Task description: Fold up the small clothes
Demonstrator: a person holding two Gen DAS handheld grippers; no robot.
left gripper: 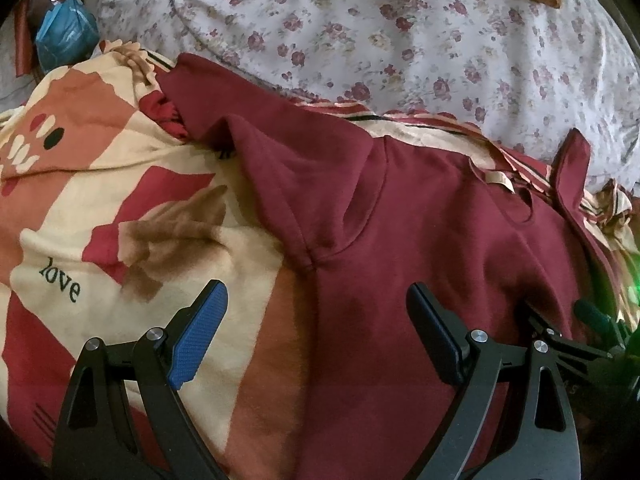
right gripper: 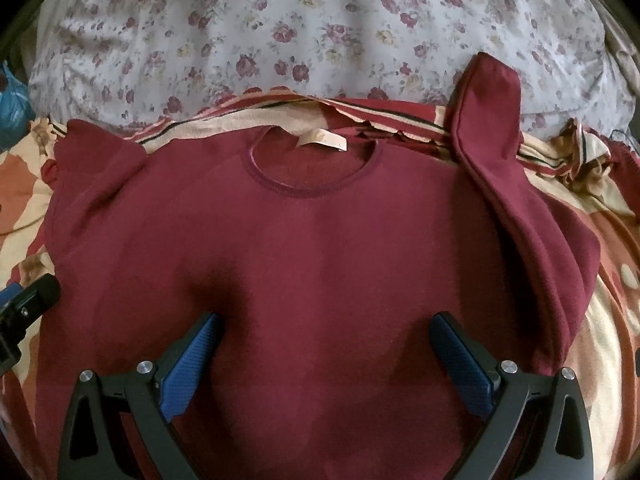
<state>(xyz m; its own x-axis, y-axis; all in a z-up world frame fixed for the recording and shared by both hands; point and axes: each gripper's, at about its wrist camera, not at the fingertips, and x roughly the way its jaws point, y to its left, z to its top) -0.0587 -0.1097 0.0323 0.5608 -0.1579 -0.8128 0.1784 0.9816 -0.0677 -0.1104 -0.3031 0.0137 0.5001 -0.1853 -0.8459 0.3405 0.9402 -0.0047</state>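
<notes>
1. At the far upper left of the left wrist view, a blue bag (left gripper: pixel 64 36) sits beyond the bedding, well apart from the work.
2. Across the left and middle of that view lies a blanket (left gripper: pixel 100 208) in cream, orange and red, with the word "love" printed at lower left.
3. Your left gripper (left gripper: pixel 316 300) fills the bottom of that view, jaws spread wide and holding nothing. One finger is over the blanket, the other over the shirt's side edge.
4. The shirt (right gripper: pixel 312 248), dark red with long sleeves, lies flat on the blanket, filling the middle of the right wrist view, with its neck (right gripper: pixel 312 164) toward the top of the frame.
5. It looks like a soft, thick knit: light, limp and likely to sag or bunch, not slip. Pinch it at seams, shoulders or hem.
6. The left sleeve (left gripper: pixel 224 120) runs to the upper left of the left wrist view, partly bunched.
7. Your right gripper (right gripper: pixel 324 324) hovers at bottom centre of its view, jaws wide and empty, over the chest.
8. The right sleeve (right gripper: pixel 492 104) stands folded up at upper right, its cuff against the floral sheet (right gripper: pixel 280 20).
</notes>
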